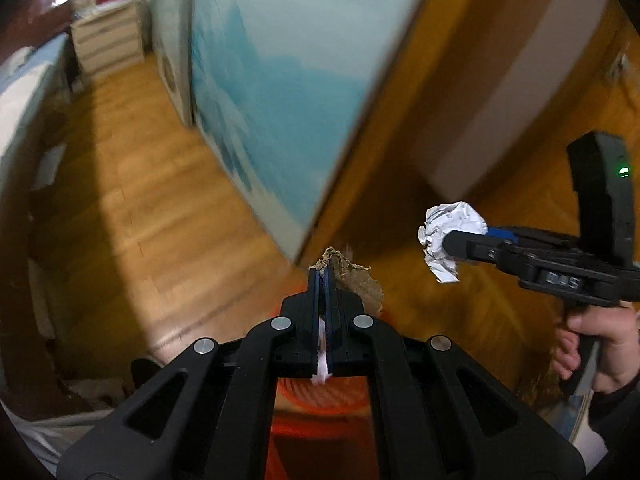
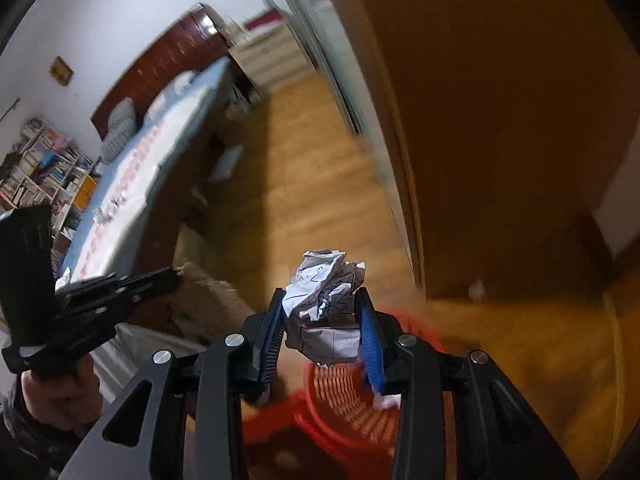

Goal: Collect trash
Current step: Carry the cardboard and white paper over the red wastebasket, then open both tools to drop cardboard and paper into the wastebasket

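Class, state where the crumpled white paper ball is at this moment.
The crumpled white paper ball is clamped in the right gripper, above the red basket, right of the left gripper.

Below both grippers stands a red slatted basket (image 2: pixel 344 392) with its mouth open and no cover across it. Ahead of the left gripper (image 1: pixel 323 276), the wooden floor (image 1: pixel 132 184) lies bare up to a pale drawer unit (image 1: pixel 108 40). A blue-and-white panel (image 1: pixel 280 80) rises close ahead, slightly right. A brown door (image 2: pixel 500 140) closes off the right gripper's (image 2: pixel 320 312) right side. The bed (image 2: pixel 132 184) bounds the left. The grippers stand apart, with open air between them.
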